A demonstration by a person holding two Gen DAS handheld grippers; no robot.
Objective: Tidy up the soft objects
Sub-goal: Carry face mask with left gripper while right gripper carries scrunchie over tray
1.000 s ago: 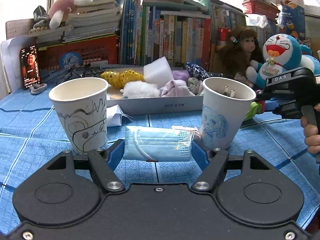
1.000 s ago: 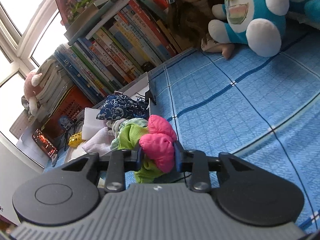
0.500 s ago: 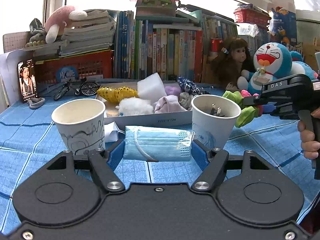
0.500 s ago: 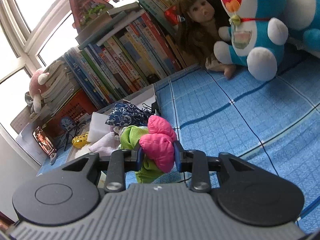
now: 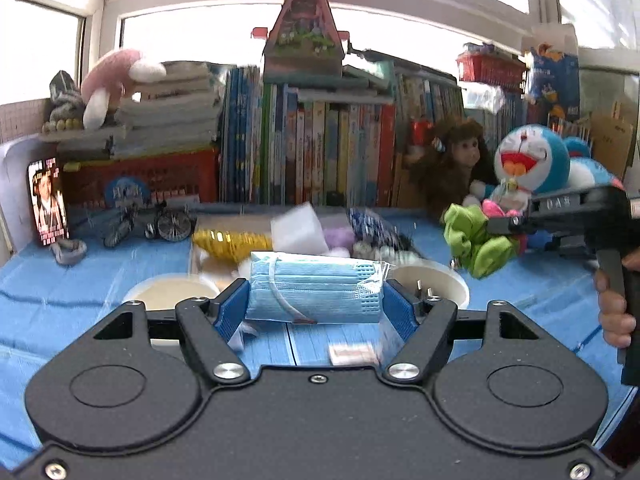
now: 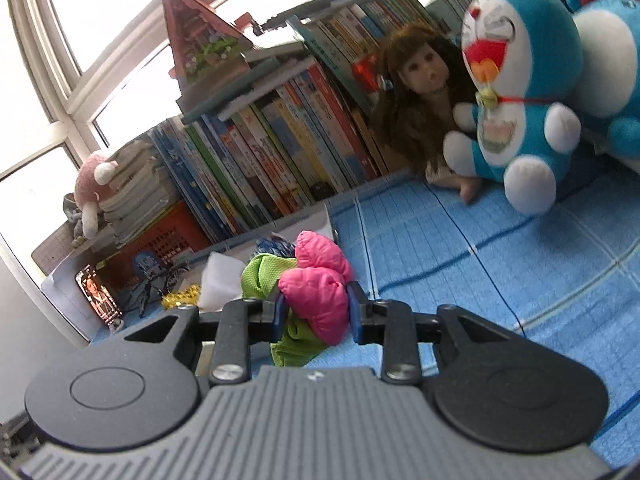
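My left gripper (image 5: 314, 300) is shut on a wrapped pack of light blue face masks (image 5: 314, 294), its blue pads pressing both ends, and holds it above two paper cups (image 5: 428, 286). My right gripper (image 6: 316, 312) is shut on a pink and green soft toy (image 6: 320, 296) lifted off the blue cloth. From the left wrist view that toy (image 5: 476, 236) hangs at the right, in front of the blue cat plush. A shallow tray (image 5: 196, 248) behind the cups holds several soft items, among them a white foam block (image 5: 298, 230) and a yellow mesh piece (image 5: 228, 240).
Books (image 5: 320, 152) line the back, with a red crate (image 5: 140, 180) and a phone (image 5: 47, 200) at the left. A doll (image 6: 416, 92) and a blue cat plush (image 6: 516, 92) sit at the right. A hand (image 5: 616, 312) grips the right gripper's handle.
Both grippers have risen with their loads. The cups and tray have dropped lower in the left wrist view. The right wrist view has rolled and now looks more at the doll and plush.
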